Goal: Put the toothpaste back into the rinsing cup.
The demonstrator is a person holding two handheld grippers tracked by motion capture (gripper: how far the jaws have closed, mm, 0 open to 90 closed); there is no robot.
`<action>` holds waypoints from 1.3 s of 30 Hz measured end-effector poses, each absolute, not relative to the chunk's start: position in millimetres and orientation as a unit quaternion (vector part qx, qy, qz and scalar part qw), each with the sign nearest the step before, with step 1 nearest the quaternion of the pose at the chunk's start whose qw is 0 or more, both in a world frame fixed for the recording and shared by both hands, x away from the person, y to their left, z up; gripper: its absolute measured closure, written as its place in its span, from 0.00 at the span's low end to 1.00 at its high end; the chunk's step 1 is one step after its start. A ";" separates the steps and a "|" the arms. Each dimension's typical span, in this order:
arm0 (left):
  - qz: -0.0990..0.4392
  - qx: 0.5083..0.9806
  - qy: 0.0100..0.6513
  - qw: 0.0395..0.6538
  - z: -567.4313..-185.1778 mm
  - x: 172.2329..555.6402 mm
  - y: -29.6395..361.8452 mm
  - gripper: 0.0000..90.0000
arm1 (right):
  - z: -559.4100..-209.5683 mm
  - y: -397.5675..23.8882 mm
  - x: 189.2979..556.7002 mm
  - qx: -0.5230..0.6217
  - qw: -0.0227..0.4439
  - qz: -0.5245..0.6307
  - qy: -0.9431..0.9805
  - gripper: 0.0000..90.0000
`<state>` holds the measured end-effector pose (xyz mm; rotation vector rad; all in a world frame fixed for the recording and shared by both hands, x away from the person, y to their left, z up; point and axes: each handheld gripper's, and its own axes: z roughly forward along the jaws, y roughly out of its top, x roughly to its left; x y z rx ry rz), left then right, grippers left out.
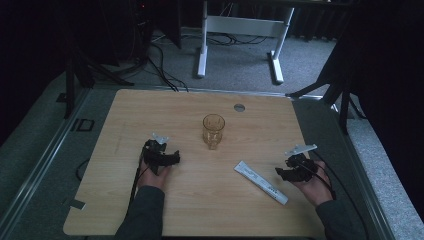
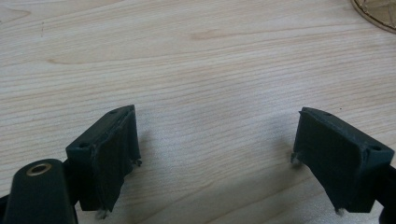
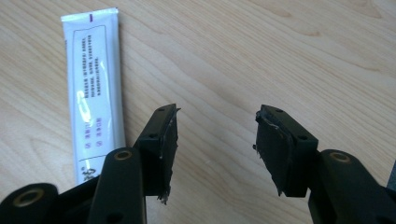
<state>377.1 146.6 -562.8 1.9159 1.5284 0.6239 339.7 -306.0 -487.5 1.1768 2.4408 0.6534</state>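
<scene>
An amber drinking glass [image 1: 213, 131] stands upright near the middle of the wooden table [image 1: 150, 110]; its base [image 2: 378, 11] peeks in at the top right of the left gripper view. A long white sachet [image 1: 260, 182] with printed text lies flat at the front right, and in the right gripper view the sachet [image 3: 95, 88] lies just left of the jaws. My left gripper [image 1: 167, 159] rests on the table left of the glass, open [image 2: 217, 154] over bare wood. My right gripper [image 1: 283, 172] sits just right of the sachet, open [image 3: 215, 140], nothing between its jaws.
A round grey cable grommet [image 1: 239, 107] is set into the table near its far edge. Beyond the table stand white desk legs [image 1: 202, 50], cables on grey carpet and dark tripod legs [image 1: 340, 95]. Metal rails run along both table sides.
</scene>
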 end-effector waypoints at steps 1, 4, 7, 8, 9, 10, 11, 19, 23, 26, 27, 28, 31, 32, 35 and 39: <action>0.235 0.723 0.576 0.301 -562.8 377.0 146.6 0.16 | -487.0 -305.6 339.5 0.415 0.173 0.229 0.863 0.54; 0.235 0.723 0.576 0.301 -562.8 377.0 146.6 0.16 | -486.7 -303.2 338.7 0.414 0.165 0.225 0.867 0.55; 0.235 0.723 0.576 0.302 -562.8 376.8 146.5 0.16 | -485.6 -299.4 338.2 0.410 0.164 0.218 0.871 0.55; 0.235 0.722 0.576 0.302 -562.9 376.5 146.4 0.16 | -484.9 -298.3 338.5 0.408 0.164 0.215 0.872 0.56; 0.235 0.722 0.576 0.302 -562.9 376.3 146.3 0.16 | -484.2 -297.1 338.7 0.407 0.163 0.214 0.873 0.56; 0.235 0.723 0.575 0.302 -562.9 376.1 146.3 0.16 | -483.5 -296.1 338.9 0.405 0.162 0.214 0.874 0.56; 0.235 0.723 0.575 0.302 -562.9 376.1 146.2 0.16 | -482.6 -294.9 339.0 0.404 0.162 0.215 0.874 0.56; 0.235 0.723 0.575 0.302 -562.8 375.9 146.2 0.16 | -482.2 -287.3 339.5 0.394 0.154 0.203 0.883 0.57; 0.236 0.721 0.577 0.301 -562.8 375.5 145.7 0.16 | -481.2 -284.7 340.2 0.392 0.156 0.202 0.884 0.57; 0.236 0.721 0.578 0.301 -562.8 375.3 145.5 0.16 | -479.4 -282.7 341.0 0.391 0.156 0.199 0.885 0.56; 0.236 0.721 0.578 0.301 -562.8 375.3 145.5 0.16 | -479.0 -282.4 341.5 0.389 0.155 0.199 0.886 0.56; 0.236 0.721 0.578 0.301 -562.8 375.3 145.5 0.16 | -478.6 -282.1 341.7 0.390 0.155 0.198 0.886 0.55; 0.236 0.721 0.578 0.301 -562.8 375.3 145.5 0.16 | -477.8 -281.7 342.5 0.389 0.153 0.199 0.886 0.55; 0.236 0.721 0.578 0.301 -562.8 375.3 145.5 0.16 | -477.6 -281.4 342.5 0.389 0.152 0.199 0.886 0.55; 0.236 0.721 0.578 0.301 -562.8 375.3 145.5 0.16 | -476.7 -280.3 342.9 0.390 0.151 0.196 0.887 0.54; 0.236 0.721 0.578 0.301 -562.8 375.3 145.5 0.16 | -473.3 -278.6 345.4 0.386 0.145 0.197 0.889 0.55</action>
